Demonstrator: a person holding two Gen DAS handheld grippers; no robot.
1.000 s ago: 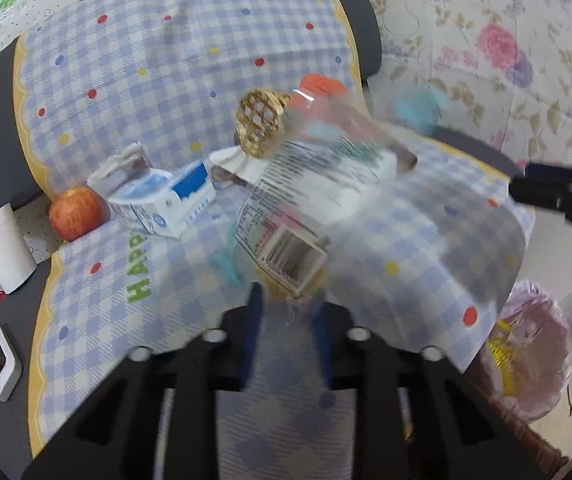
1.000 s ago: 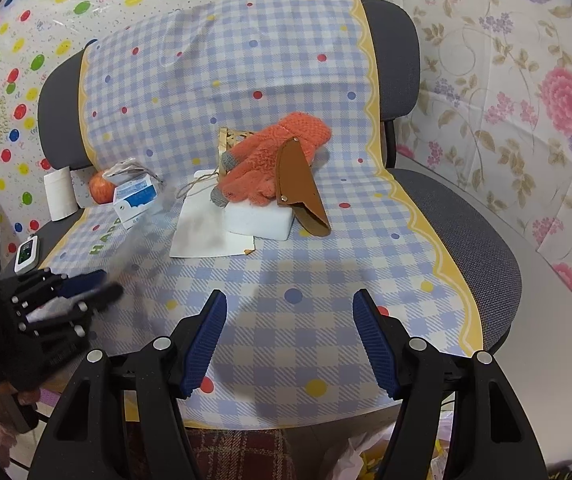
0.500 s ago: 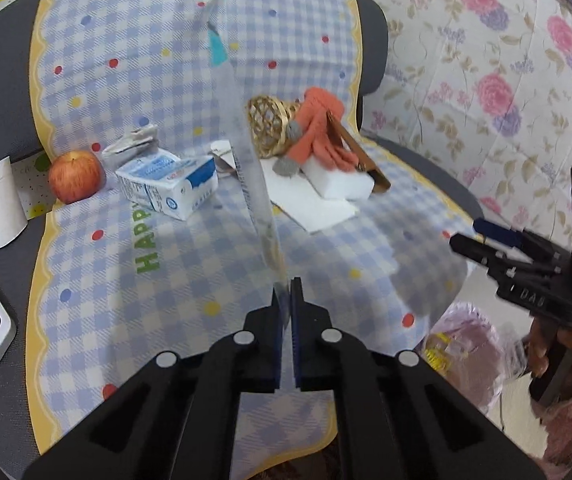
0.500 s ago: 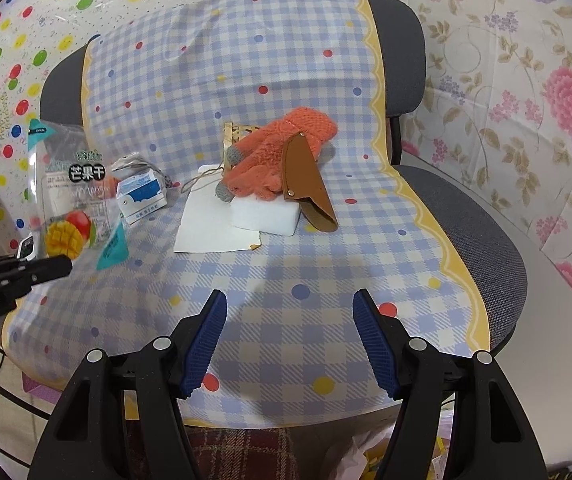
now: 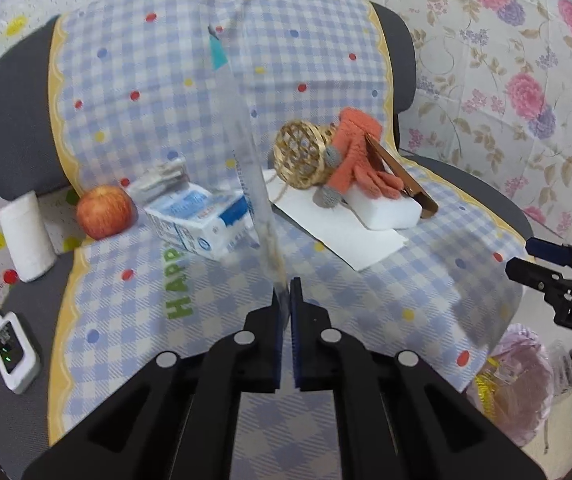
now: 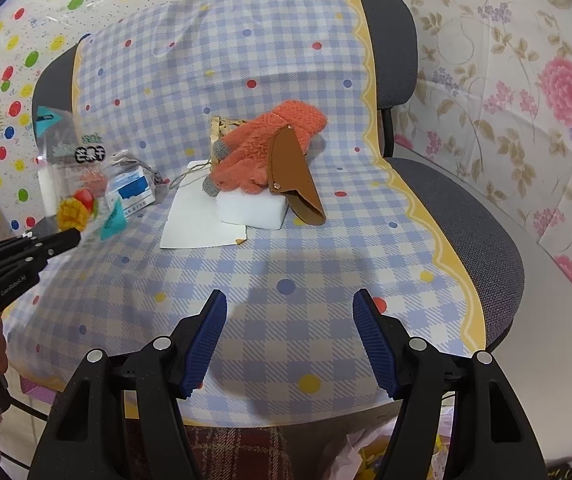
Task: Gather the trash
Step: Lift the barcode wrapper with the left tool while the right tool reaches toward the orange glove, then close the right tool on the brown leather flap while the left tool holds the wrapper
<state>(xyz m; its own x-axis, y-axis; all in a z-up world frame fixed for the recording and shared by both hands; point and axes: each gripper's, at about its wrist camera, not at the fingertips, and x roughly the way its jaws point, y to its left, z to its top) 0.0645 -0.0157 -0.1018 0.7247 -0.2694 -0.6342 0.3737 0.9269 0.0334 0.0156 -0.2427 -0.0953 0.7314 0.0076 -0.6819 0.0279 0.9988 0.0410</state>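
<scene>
My left gripper (image 5: 287, 292) is shut on a clear plastic snack wrapper (image 5: 246, 152), held edge-on above the checked cloth of the chair seat. In the right wrist view the wrapper (image 6: 80, 172) shows a mango picture and teal corners, pinched by the left gripper (image 6: 74, 234) at the left. My right gripper (image 6: 289, 308) is open and empty above the seat's front. A blue and white milk carton (image 5: 202, 220) lies beside a crumpled silver wrapper (image 5: 162, 178). A pink trash bag (image 5: 513, 376) sits on the floor at the lower right.
On the seat lie a red apple (image 5: 104, 211), a woven ball (image 5: 301, 154), an orange glove (image 6: 270, 144), a brown leather sheath (image 6: 291, 176), a white foam block (image 6: 252, 210) and a white paper sheet (image 6: 198, 220). A paper roll (image 5: 26, 236) and a small device (image 5: 14, 350) sit at the left.
My left gripper has lifted the wrapper off the seat and turned it edge-on, then drawn back a little. The right gripper has stayed open and barely moved.
</scene>
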